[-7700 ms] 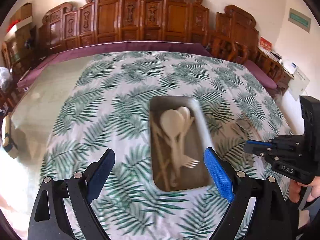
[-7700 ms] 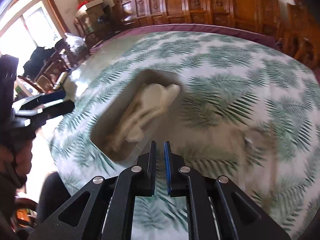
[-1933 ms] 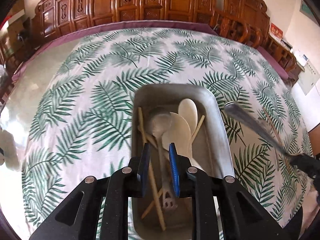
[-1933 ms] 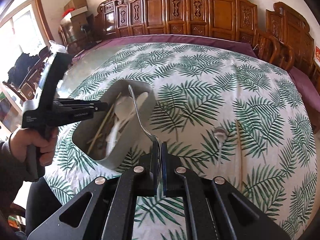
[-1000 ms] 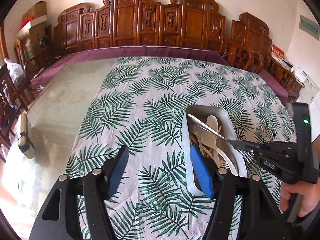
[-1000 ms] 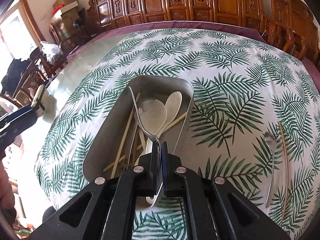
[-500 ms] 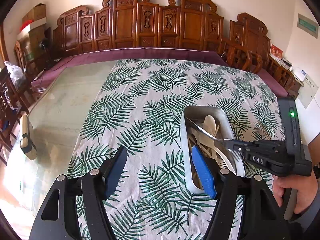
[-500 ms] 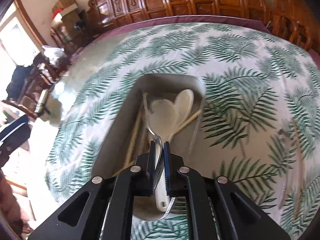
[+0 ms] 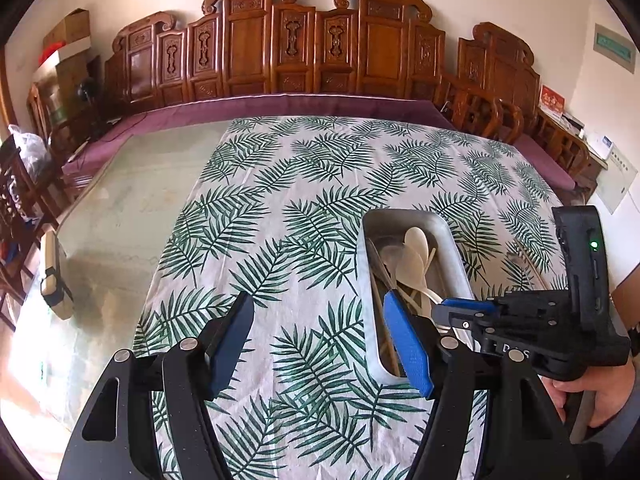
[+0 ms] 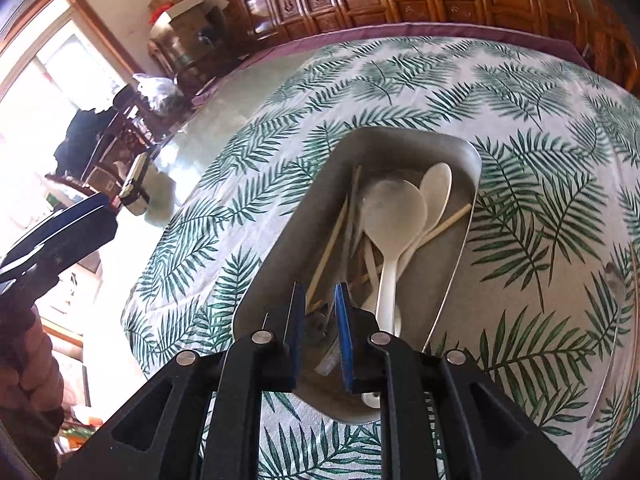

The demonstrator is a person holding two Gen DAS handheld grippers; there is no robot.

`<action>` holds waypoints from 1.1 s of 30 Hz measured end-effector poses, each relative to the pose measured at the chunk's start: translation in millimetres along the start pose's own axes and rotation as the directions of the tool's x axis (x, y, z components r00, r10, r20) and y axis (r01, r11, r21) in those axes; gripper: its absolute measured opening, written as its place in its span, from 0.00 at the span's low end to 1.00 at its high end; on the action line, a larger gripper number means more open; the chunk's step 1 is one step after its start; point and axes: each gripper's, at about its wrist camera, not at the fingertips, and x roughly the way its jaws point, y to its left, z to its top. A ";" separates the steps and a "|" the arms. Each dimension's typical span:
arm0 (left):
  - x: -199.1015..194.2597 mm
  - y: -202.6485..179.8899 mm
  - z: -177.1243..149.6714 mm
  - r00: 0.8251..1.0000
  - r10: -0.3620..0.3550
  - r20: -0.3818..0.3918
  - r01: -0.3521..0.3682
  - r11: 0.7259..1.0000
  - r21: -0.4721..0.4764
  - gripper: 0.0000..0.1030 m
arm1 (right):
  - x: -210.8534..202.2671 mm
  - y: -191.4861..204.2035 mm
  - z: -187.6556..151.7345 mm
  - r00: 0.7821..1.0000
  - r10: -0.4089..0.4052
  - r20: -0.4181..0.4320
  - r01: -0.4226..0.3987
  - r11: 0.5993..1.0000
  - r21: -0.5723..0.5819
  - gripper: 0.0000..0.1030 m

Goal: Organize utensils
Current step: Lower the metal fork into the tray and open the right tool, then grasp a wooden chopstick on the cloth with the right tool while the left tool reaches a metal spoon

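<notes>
A grey metal tray (image 10: pixel 320 200) (image 9: pixel 456 248) on the fern-print cloth holds white plastic spoons (image 10: pixel 394 216) (image 9: pixel 412 256), wooden chopsticks (image 10: pixel 332 240) and a metal fork (image 10: pixel 332 356). My right gripper (image 10: pixel 318 304) is open and empty, low over the tray's near end; it also shows in the left wrist view (image 9: pixel 438 312). My left gripper (image 9: pixel 320 320) is open and empty, above the cloth left of the tray. A metal spoon (image 10: pixel 608 320) and a chopstick (image 10: pixel 628 392) lie on the cloth right of the tray.
The cloth (image 9: pixel 300 208) covers the right part of a glass-topped table (image 9: pixel 132 200). A small device (image 9: pixel 50 272) sits at the table's left edge. Carved wooden chairs (image 9: pixel 300 48) line the far wall.
My right gripper lowered the metal fork into the tray and opened; the fork now lies among the utensils. The left gripper stays open and has barely moved.
</notes>
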 end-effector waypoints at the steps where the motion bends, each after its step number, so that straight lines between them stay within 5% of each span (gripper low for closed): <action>1: -0.3 -1.2 0.4 1.000 -0.001 0.000 0.001 1.000 -0.001 0.62 | -3.9 -0.7 -0.1 1.000 -0.003 0.006 0.003 1.000 -0.008 0.18; 12: -2.9 -39.6 6.4 0.999 -0.036 0.025 0.035 0.999 0.022 0.83 | -84.7 -40.1 -26.9 0.988 -0.109 0.108 0.116 0.992 -0.054 0.18; 18: 2.3 -71.3 6.2 0.997 -0.078 0.021 0.077 0.997 0.030 0.87 | -124.5 -82.8 -52.4 0.970 -0.203 0.134 0.209 0.977 -0.034 0.22; 22: 9.6 -92.7 5.8 0.996 -0.093 0.012 0.092 0.995 0.044 0.87 | -144.2 -116.9 -69.6 0.953 -0.267 0.145 0.269 0.963 0.008 0.36; 33: 40.7 -161.0 0.9 0.989 -0.141 -0.052 0.146 0.983 0.111 0.88 | -147.1 -199.2 -100.5 0.929 -0.361 0.077 0.353 0.930 0.103 0.36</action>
